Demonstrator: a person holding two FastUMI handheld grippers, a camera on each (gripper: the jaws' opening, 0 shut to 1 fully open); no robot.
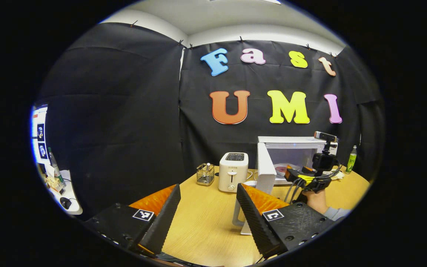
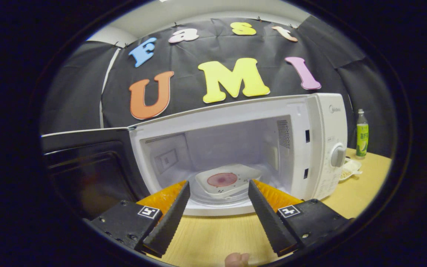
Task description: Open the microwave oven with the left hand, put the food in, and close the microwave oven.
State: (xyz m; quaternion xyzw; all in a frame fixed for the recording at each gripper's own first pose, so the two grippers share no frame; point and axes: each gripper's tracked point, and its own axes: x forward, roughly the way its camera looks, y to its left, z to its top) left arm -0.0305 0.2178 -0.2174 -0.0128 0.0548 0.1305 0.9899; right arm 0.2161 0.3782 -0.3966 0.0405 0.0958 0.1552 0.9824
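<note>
In the left gripper view, the open door [image 1: 265, 167] hides most of the microwave oven [image 1: 291, 146] cavity, and the right tool [image 1: 304, 177], with the hand [image 1: 315, 200] holding it, blocks the rest. In the right gripper view, the door [image 2: 87, 163] swings wide to the left, leaving the opening clear. The white plate of food [image 2: 226, 181] sits inside the microwave oven [image 2: 235, 148] on the turntable. The right tool [image 2: 217, 207] hangs spread wide, empty, just outside the front edge. The left tool [image 1: 208, 211] gapes wide over bare wooden surface [image 1: 206, 222], gripping nothing. A toaster [image 1: 233, 171] stands beside the door.
</note>
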